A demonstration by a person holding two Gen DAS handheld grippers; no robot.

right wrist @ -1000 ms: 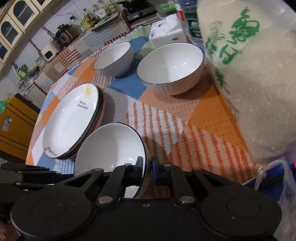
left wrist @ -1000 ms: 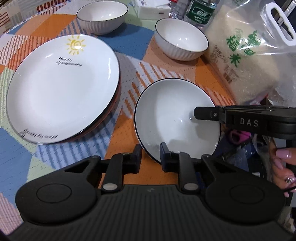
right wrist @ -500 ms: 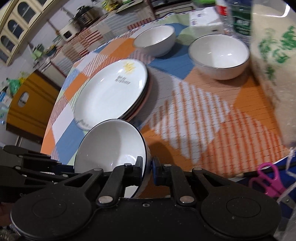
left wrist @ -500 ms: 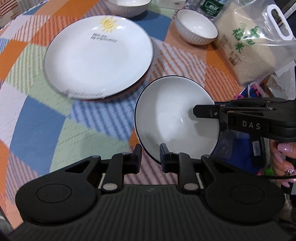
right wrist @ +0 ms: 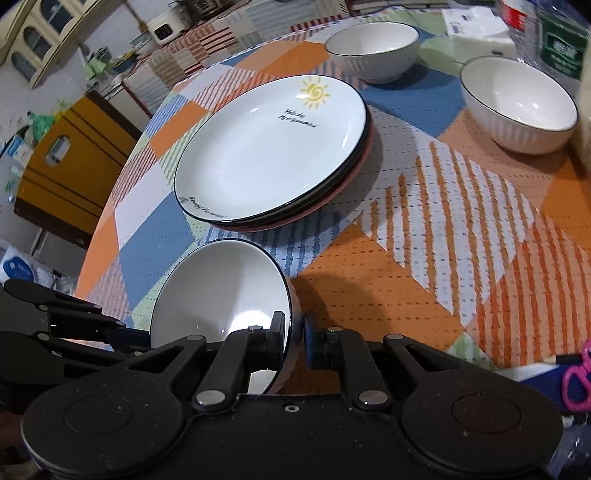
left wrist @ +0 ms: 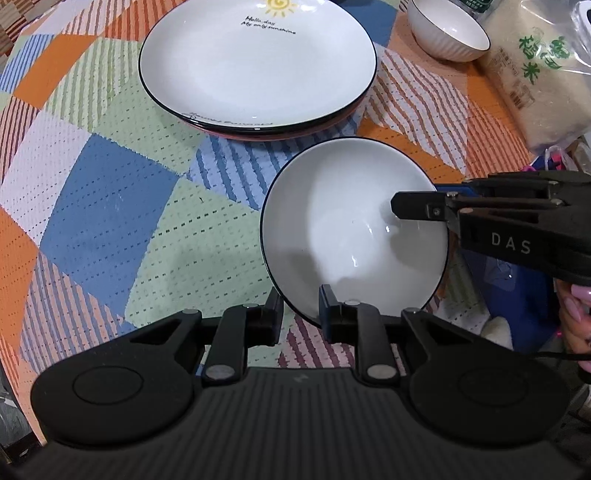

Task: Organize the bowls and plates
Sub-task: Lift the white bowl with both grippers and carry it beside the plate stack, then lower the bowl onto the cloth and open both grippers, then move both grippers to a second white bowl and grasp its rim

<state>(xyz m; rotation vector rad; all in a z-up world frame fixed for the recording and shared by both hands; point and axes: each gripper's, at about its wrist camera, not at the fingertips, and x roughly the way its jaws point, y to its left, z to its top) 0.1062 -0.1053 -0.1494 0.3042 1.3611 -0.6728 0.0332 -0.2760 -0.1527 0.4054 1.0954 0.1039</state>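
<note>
Both grippers, left [left wrist: 298,314] and right [right wrist: 294,341], pinch our bowl [left wrist: 354,229] by its rim above the table edge [left wrist: 22,280]; uneven pull could drop it.

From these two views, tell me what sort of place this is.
Probably a home dining area beside a kitchen: a table with a patchwork cloth, stacked plates, a bag of rice, and a counter appliance behind.

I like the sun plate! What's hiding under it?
Under the sun plate more plates are stacked: dark rims and a pinkish edge peek out. Their faces are covered.
</note>
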